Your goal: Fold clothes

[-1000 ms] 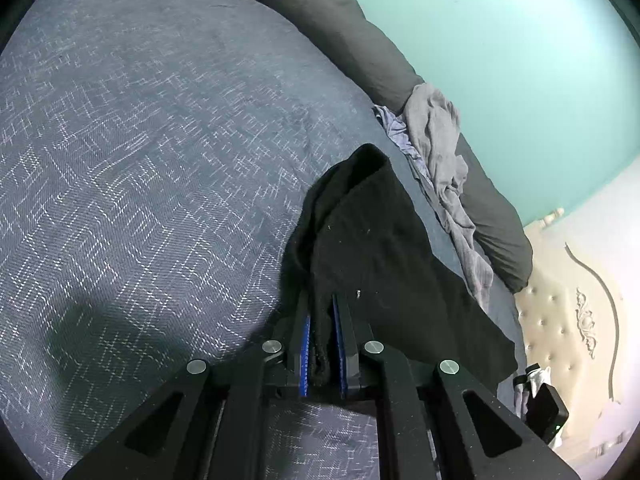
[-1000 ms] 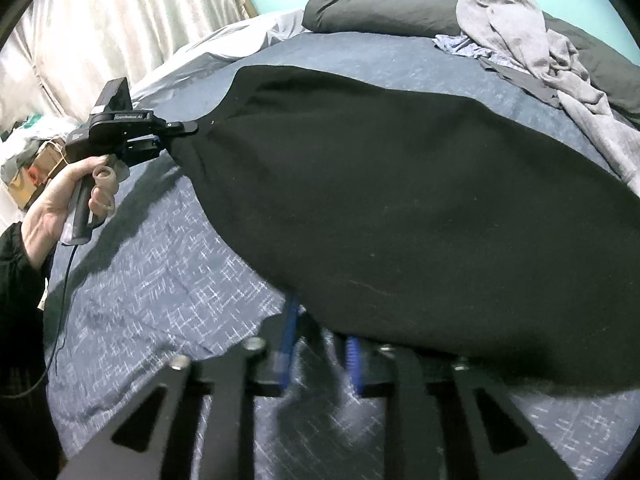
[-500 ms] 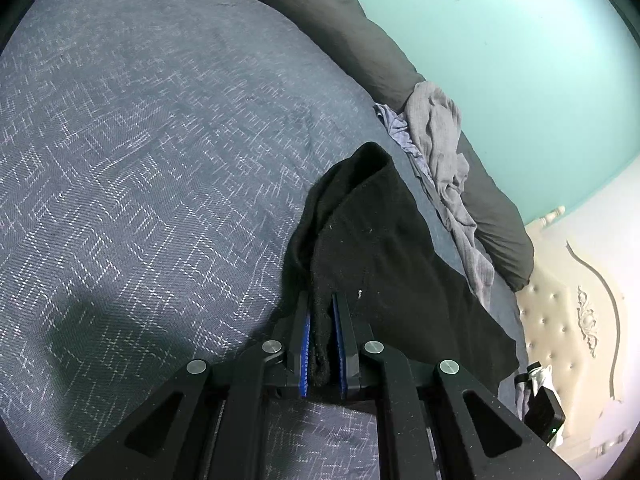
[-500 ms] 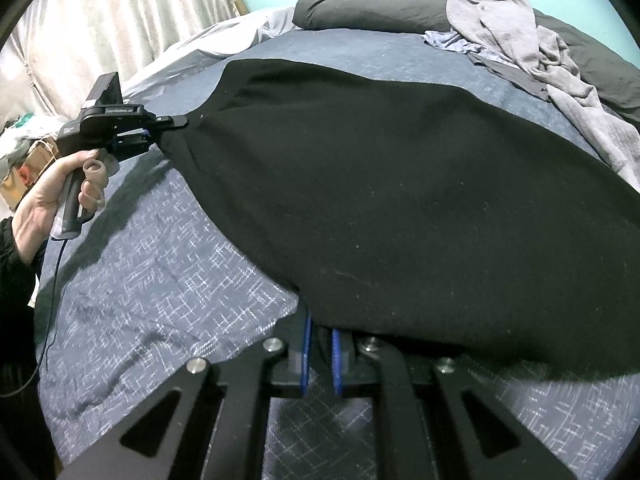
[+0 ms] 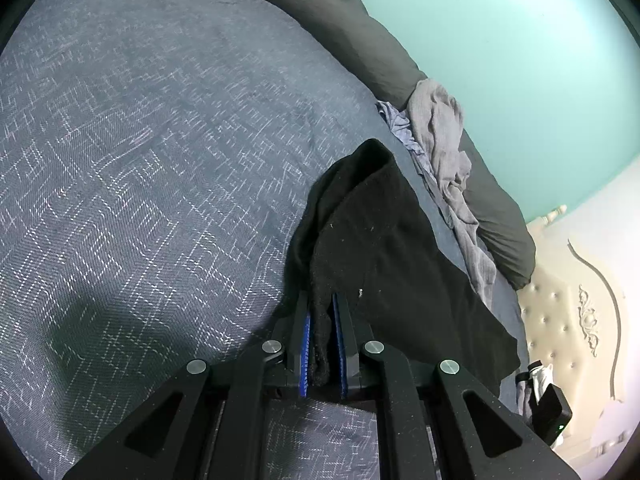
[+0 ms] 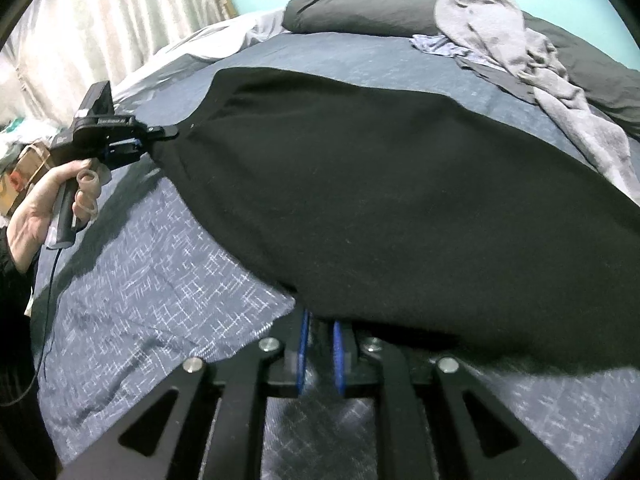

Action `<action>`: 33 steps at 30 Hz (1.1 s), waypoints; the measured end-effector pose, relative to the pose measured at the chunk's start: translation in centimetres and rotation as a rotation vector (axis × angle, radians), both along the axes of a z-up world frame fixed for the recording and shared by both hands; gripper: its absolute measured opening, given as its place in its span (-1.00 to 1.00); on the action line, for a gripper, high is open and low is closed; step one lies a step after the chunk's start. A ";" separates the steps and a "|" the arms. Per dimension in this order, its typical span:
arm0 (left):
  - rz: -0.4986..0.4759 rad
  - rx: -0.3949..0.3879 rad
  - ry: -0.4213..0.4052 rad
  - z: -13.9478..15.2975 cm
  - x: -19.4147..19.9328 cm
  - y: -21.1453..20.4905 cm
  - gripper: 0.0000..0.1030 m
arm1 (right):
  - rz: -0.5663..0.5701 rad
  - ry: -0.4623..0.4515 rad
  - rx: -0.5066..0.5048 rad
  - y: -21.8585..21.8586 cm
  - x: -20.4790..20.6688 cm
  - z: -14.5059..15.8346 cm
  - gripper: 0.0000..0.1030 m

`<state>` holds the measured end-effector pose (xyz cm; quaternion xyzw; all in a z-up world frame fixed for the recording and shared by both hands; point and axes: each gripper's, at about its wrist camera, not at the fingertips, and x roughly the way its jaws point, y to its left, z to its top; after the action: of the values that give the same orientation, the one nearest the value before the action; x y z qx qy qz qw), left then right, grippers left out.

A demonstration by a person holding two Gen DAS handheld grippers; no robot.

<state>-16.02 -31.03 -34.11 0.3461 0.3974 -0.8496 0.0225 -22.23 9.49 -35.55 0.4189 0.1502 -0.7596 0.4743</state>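
Garment: 1 black garment point(image 6: 380, 200) hangs stretched between the 2 grippers above the blue patterned bedspread point(image 5: 160, 200), sagging in the middle; in the right wrist view it fills the frame from 9 o'clock to 3 o'clock.
Left gripper: the left gripper point(image 5: 323, 308) is clamped on a bunched edge of the cloth, which fills the gap between its blue pads. From the right wrist view it sits at 9 o'clock point(image 6: 160, 138), carried by the person's hand point(image 6: 44, 208).
Right gripper: the right gripper point(image 6: 320, 328) has its jaws opening; half a second ago the blue pads stood nearly together, now a clear gap shows. The cloth's lower edge lies over the tips at 12 o'clock; whether any cloth is between the pads I cannot tell.
Meaning: the right corner looks about to be let go or re-gripped, so the fold is not yet laid.
Waiting pile: grey clothes point(image 6: 528, 52) lie at 1 o'clock against a dark pillow point(image 6: 360, 8).
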 end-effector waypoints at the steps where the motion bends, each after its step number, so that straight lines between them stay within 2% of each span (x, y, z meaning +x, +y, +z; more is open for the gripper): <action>1: 0.001 0.000 -0.001 0.0 0.0 0.0 -0.79 | -0.006 0.008 0.004 0.3 0.1 0.3 -0.64; 7: 0.003 0.003 -0.006 0.0 0.0 0.1 -0.79 | -0.082 0.057 0.010 2.9 -0.4 3.4 -0.46; 9: 0.003 0.000 -0.009 0.0 0.0 0.1 -0.78 | -0.114 0.097 0.014 3.4 -0.7 4.7 -0.20; 12: 0.004 -0.002 -0.012 0.1 0.0 0.2 -0.77 | -0.173 0.143 0.010 3.4 -1.7 6.4 -0.02; 15: 0.014 -0.003 -0.013 0.3 0.3 0.1 -0.72 | -0.203 0.154 -0.008 2.5 -3.0 7.0 0.01; 17: 0.028 -0.023 -0.010 0.9 0.5 -0.1 -0.73 | -0.219 0.161 0.003 1.3 -4.1 6.9 0.01; 20: 0.071 -0.093 0.004 2.5 1.3 -0.5 -0.73 | -0.235 0.157 0.026 -0.3 -5.4 6.1 0.01; 24: 0.108 -0.135 0.038 4.1 2.2 -1.2 -0.72 | -0.259 0.145 0.079 -1.9 -7.0 4.0 0.01; 29: 0.044 -0.169 0.053 4.8 1.5 0.0 -0.72 | -0.317 0.122 0.157 -2.7 -8.5 1.0 0.01; 33: -0.027 -0.193 0.010 3.8 0.1 1.7 -0.72 | -0.353 0.093 0.172 -2.0 -9.1 0.1 0.02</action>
<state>-15.88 -29.28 -30.30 0.3433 0.3092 -0.8859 0.0422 -31.28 7.46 -35.41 0.4423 0.1604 -0.8338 0.2889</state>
